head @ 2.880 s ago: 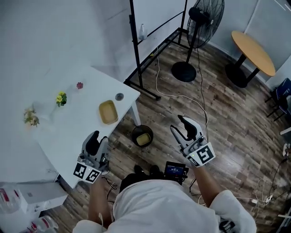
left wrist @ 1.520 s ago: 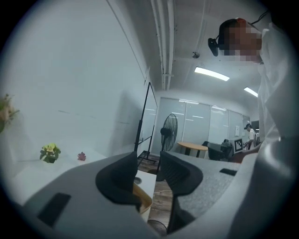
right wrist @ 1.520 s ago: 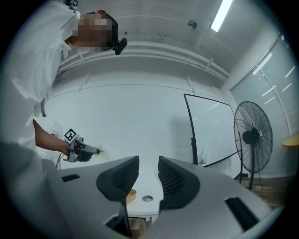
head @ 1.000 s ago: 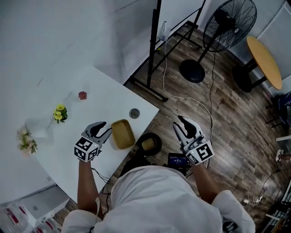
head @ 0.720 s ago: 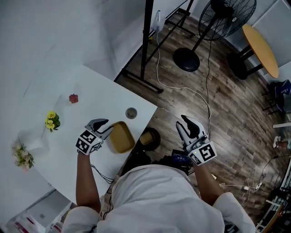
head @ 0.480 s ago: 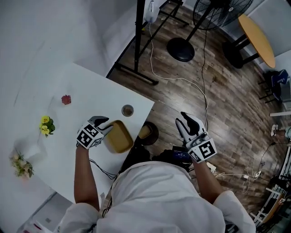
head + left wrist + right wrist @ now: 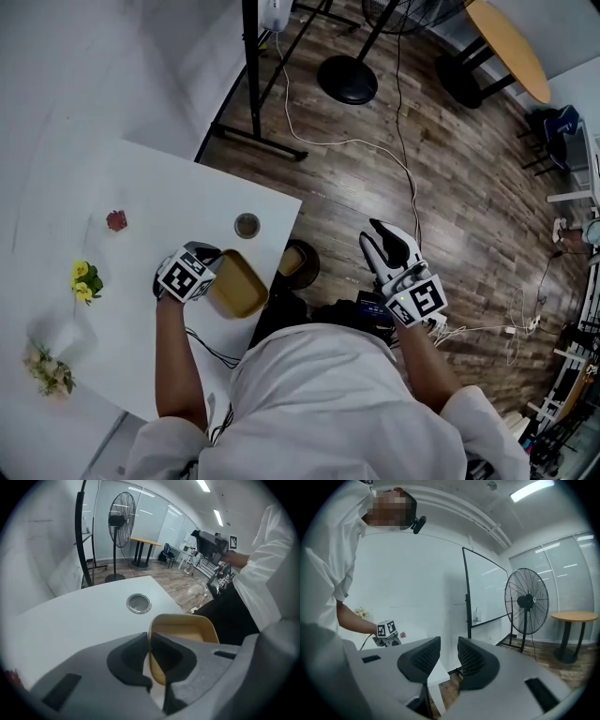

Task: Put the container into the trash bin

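A shallow tan container (image 7: 238, 287) lies near the corner of the white table (image 7: 131, 244); in the left gripper view the container (image 7: 190, 630) shows just past the jaws. My left gripper (image 7: 214, 266) points steeply down at its left rim, and its jaws are closing with the rim wall pinched between the pads (image 7: 149, 644). The black trash bin (image 7: 310, 272) stands on the floor just off the table's corner, with something tan inside. My right gripper (image 7: 382, 246) hovers over the floor to the right of the bin, open and empty (image 7: 449, 656).
A small round metal cup (image 7: 247, 225) sits on the table just beyond the container. Yellow flowers (image 7: 82, 278) and a red flower (image 7: 116, 220) lie further left. A fan base (image 7: 347, 80), a stand's legs, a white cable (image 7: 403, 169) and a round wooden table (image 7: 506, 47) occupy the floor beyond.
My left gripper dropped from above the table onto the container's left rim and its jaws went from wide to pinched. The right gripper sank slightly.
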